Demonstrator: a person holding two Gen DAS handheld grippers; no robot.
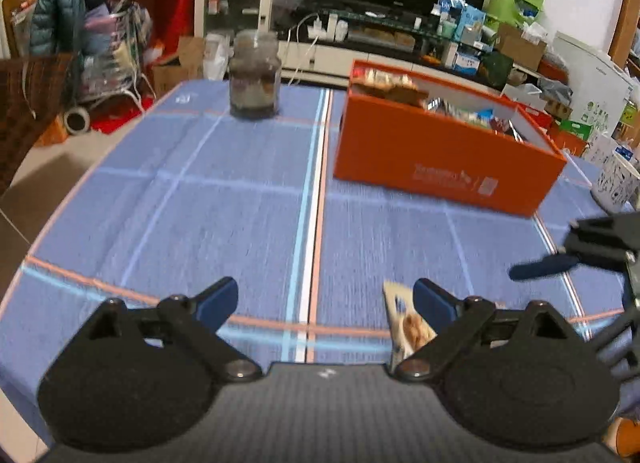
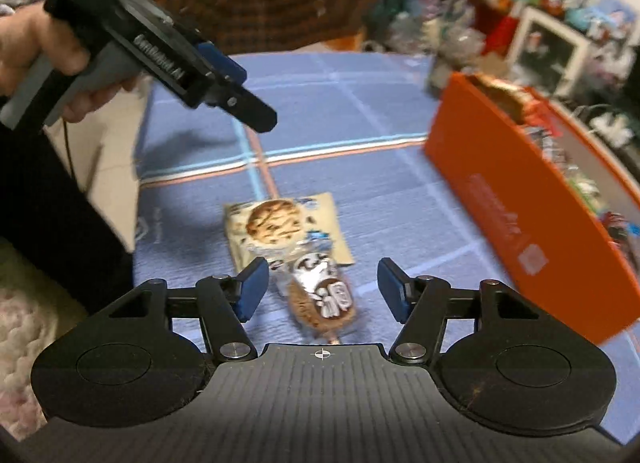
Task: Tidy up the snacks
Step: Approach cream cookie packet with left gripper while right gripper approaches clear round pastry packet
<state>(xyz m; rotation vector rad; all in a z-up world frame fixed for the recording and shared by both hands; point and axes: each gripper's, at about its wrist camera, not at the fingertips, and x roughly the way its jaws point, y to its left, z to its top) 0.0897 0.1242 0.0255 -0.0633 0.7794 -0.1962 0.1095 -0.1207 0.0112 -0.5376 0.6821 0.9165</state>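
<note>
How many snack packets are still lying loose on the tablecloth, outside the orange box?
2. A cookie packet lies flat on the cloth, and a brown packet overlaps its near edge, between the right tool's open fingers. Others may be hidden beneath the tools.

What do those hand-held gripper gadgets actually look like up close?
Each gripper, left and right, has matte black linkage arms on round black discs, with blue pads on its fingers. The left has a grey handle, white lettering along its body and a thin dark cable trailing below.
</note>
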